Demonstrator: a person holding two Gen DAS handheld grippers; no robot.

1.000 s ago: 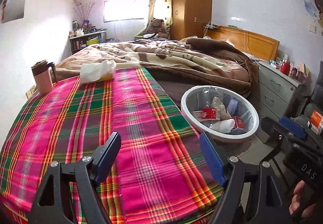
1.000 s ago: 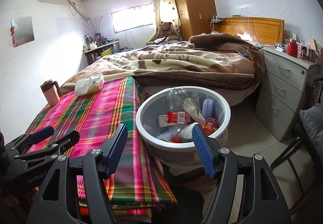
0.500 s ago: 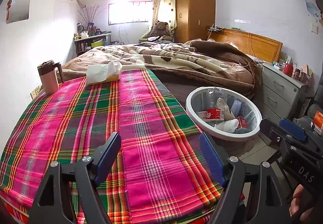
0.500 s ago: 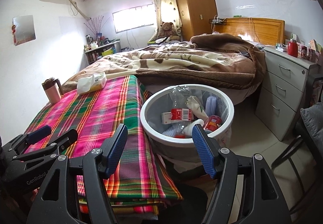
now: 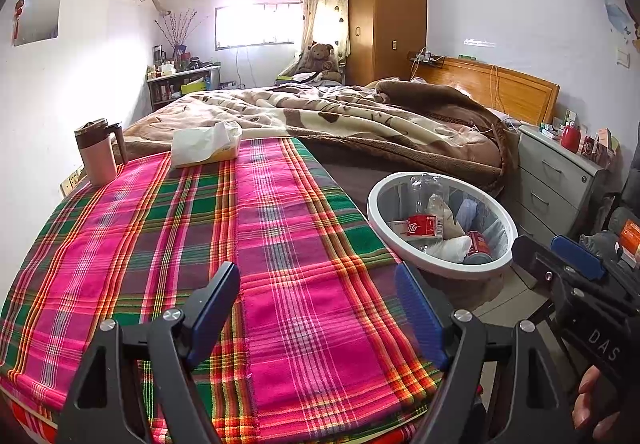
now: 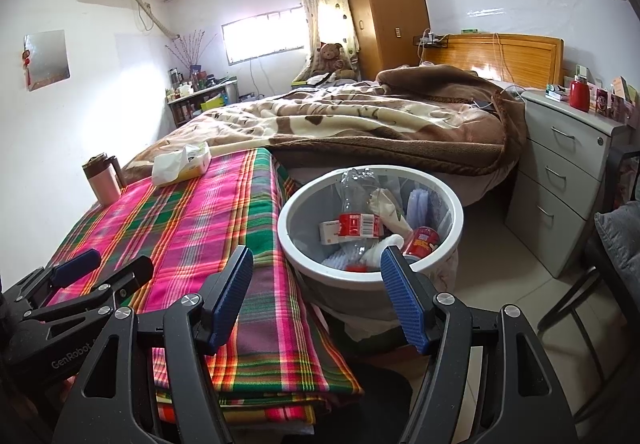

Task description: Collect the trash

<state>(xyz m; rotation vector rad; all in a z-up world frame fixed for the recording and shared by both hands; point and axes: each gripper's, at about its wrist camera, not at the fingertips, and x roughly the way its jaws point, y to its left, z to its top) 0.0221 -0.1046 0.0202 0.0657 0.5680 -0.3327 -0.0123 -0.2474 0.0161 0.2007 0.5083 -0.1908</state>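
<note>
A white-rimmed trash bin stands on the floor by the right edge of the plaid-covered table. It holds a clear plastic bottle with a red label, a red can and crumpled white paper. My right gripper is open and holds nothing, hovering in front of the bin's near rim. My left gripper is open above the table's near edge, nothing between its fingers. Each gripper shows in the other's view, the left gripper at lower left, the right gripper at far right.
A soft tissue pack and a pink lidded mug sit at the table's far end. Behind lies a bed with a brown blanket. A grey nightstand stands right of the bin, a chair at far right.
The left wrist view has drifted slightly, so the table and bin sit a little differently in it. Both grippers stand as wide as before, with nothing taken up.
</note>
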